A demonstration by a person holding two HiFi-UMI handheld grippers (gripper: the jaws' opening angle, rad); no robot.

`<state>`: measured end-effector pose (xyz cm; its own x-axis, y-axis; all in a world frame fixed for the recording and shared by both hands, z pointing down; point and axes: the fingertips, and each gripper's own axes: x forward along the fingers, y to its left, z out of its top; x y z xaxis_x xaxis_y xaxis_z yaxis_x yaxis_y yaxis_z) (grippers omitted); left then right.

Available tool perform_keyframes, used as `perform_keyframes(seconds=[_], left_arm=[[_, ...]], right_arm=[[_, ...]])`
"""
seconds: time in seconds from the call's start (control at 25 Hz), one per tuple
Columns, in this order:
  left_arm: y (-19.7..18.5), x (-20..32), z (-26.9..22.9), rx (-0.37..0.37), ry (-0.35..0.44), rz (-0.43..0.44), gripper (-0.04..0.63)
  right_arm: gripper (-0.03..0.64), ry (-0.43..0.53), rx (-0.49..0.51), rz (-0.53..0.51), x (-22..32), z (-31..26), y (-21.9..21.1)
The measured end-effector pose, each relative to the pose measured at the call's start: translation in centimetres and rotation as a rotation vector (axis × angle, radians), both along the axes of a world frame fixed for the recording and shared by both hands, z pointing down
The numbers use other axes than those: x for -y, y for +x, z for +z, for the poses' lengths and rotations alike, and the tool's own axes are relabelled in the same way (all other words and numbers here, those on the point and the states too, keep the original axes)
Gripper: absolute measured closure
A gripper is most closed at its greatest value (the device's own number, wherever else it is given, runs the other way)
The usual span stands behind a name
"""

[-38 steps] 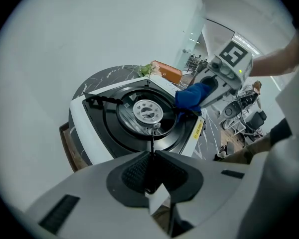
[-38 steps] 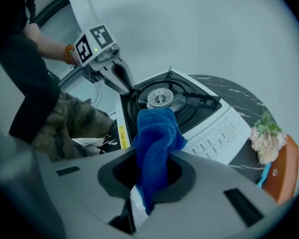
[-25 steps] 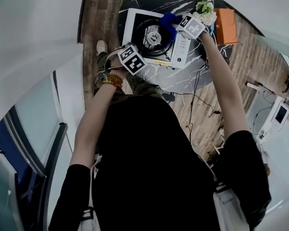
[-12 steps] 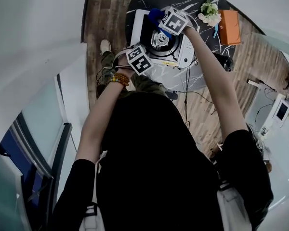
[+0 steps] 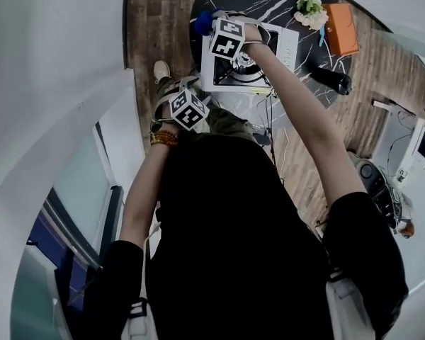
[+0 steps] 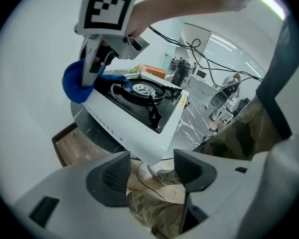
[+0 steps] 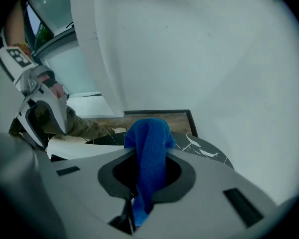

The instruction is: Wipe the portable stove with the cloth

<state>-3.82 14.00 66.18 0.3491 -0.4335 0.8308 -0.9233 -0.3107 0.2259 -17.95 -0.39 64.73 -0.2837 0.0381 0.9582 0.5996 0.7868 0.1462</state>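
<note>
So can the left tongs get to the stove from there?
Probably yes. The left tongs have just been opening, nothing between them, and the near corner of the stove lies straight ahead with nothing in the way.

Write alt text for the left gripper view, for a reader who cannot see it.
The right gripper holds a blue cloth at the left corner of a white portable stove on a dark marble table. In the foreground the left gripper, whose fingers have just been opening, stands empty.
</note>
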Motion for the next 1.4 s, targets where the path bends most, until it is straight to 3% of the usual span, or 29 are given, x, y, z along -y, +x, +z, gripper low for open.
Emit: perform_keyframes(seconds=[0.2, 0.36, 0.52, 0.64, 0.72, 0.8, 0.92, 1.04, 1.12, 1.24, 1.32, 1.4], left_arm=[[0.1, 0.9, 1.0, 0.019, -0.006, 0.004, 0.316], [0.3, 1.4, 0.8, 0.0, -0.012, -0.014, 0.299], [0.1, 1.7, 0.7, 0.007, -0.026, -0.035, 0.29], [0.4, 1.3, 1.1, -0.005, -0.057, -0.057, 0.29], [0.4, 1.0, 1.2, -0.012, -0.066, -0.074, 0.29], [-0.2, 0.6, 0.9, 0.013, -0.062, -0.07, 0.29], [-1.2, 0.1, -0.3, 0.067, -0.041, -0.032, 0.29], [-1.2, 0.9, -2.3, 0.099, 0.0, 0.008, 0.29], [-0.4, 2.0, -3.5, 0.104, 0.018, 0.034, 0.29], [1.7, 3.8, -4.2, 0.102, 0.015, 0.09, 0.29], [3.1, 4.6, -3.6, 0.105, -0.014, 0.128, 0.29], [3.8, 4.8, -2.5, 0.149, -0.048, 0.179, 0.29]], right_arm=[[0.581, -0.044, 0.049, 0.095, -1.3, -0.4, 2.0], [0.586, -0.099, 0.019, 0.069, -5.0, -0.1, 5.6], [0.586, -0.176, -0.066, -0.024, -10.3, 0.3, 9.5], [0.586, -0.271, -0.124, -0.01, -13.0, 0.3, 11.9], [0.584, -0.406, -0.162, 0.016, -14.3, -0.5, 13.1], [0.584, -0.561, -0.095, 0.057, -14.5, -2.7, 13.4], [0.584, -0.664, 0.208, 0.187, -11.2, -7.2, 14.1], [0.584, -0.524, 0.389, 0.283, -5.3, -9.7, 19.5], [0.584, -0.375, 0.388, 0.312, -1.5, -9.1, 24.7], [0.584, -0.182, 0.296, 0.367, 3.2, -6.6, 32.2], [0.584, -0.142, 0.272, 0.34, 3.8, -5.4, 34.4], [0.583, -0.167, 0.318, 0.26, 1.9, -5.7, 32.7]])
